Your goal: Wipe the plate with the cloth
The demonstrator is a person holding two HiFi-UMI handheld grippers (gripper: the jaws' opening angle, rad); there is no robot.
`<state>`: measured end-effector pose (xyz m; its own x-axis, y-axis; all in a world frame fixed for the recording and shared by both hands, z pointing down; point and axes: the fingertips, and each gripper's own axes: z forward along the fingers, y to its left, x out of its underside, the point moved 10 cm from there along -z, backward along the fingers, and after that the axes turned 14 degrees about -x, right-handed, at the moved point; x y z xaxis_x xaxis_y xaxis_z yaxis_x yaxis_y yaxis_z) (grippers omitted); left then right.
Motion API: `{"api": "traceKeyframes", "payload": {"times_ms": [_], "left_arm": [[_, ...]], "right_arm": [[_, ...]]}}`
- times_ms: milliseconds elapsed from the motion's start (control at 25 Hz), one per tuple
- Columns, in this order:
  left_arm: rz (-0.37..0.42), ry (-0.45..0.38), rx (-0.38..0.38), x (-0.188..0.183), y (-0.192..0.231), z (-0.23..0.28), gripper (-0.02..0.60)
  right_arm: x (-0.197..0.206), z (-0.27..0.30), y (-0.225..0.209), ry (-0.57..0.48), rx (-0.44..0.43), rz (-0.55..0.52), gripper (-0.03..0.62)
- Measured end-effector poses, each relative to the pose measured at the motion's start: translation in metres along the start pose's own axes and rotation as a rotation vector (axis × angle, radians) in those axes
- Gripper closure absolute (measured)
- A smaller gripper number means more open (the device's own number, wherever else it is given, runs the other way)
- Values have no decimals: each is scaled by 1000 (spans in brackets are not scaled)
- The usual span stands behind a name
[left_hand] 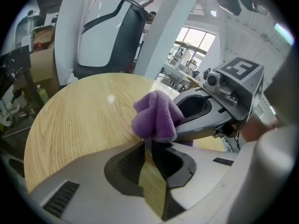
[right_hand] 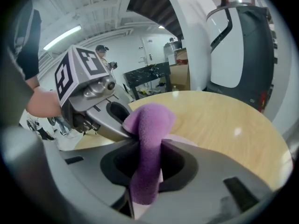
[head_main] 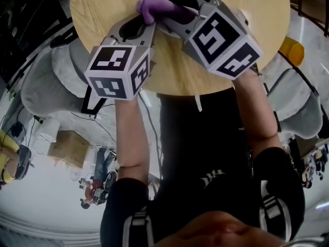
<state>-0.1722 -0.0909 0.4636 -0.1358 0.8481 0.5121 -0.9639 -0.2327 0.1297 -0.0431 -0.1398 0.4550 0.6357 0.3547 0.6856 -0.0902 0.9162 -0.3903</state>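
- At the far left of the head view, a grey chair (head_main: pixel 43 84) stands beside the round wooden table (head_main: pixel 97 14). A cardboard box (head_main: pixel 72 147) sits on the floor below the chair.
- Left gripper (left_hand: pixel 146 146): angled downward over the near part of the table.
  - Its jaws are drawn narrow, and the tips almost meet directly beneath the bunched cloth.
  - Wood grain shows through the gap behind the tips.
  - Whether the tips pinch anything cannot be made out.
- Cloth (head_main: pixel 154 4): purple, gathered into a lump above the tabletop where the two grippers' tips come together.
  - In the right gripper view, a strip of it runs down from the lump and passes between that gripper's jaws.
- Right gripper (right_hand: pixel 149 141): angled downward, with its tips facing the left gripper's tips at close quarters.
  - Its jaws are clamped on the cloth strip, pressing it from both sides.
- Plate (right_hand: pixel 180 138): only a pale sliver shows.
  - It lies low on the table, just beyond the right gripper's jaw and beside the cloth.
  - The remainder is covered by the grippers, so its outline cannot be traced.
- Far right of the head view: a yellow object (head_main: pixel 291 50) sits just past the table's edge. A second grey chair (head_main: pixel 303 112) stands below it.
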Motion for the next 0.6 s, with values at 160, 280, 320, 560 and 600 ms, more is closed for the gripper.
{"api": "traceKeyframes", "payload": {"times_ms": [160, 280, 320, 560, 600], "left_arm": [[7, -1, 3, -2, -1, 0, 528], [12, -1, 7, -1, 0, 1, 528], [14, 0, 7, -1, 1, 1, 528], [18, 3, 3, 1, 3, 4, 528], [19, 3, 3, 1, 2, 4, 528]], "right_arm": [[7, -13, -3, 44, 23, -13, 494], [17, -27, -8, 64, 53, -3, 494], [20, -32, -9, 71, 65, 2, 494], [45, -64, -17, 87, 136, 51, 494], [47, -69, -17, 87, 145, 58, 494]]}}
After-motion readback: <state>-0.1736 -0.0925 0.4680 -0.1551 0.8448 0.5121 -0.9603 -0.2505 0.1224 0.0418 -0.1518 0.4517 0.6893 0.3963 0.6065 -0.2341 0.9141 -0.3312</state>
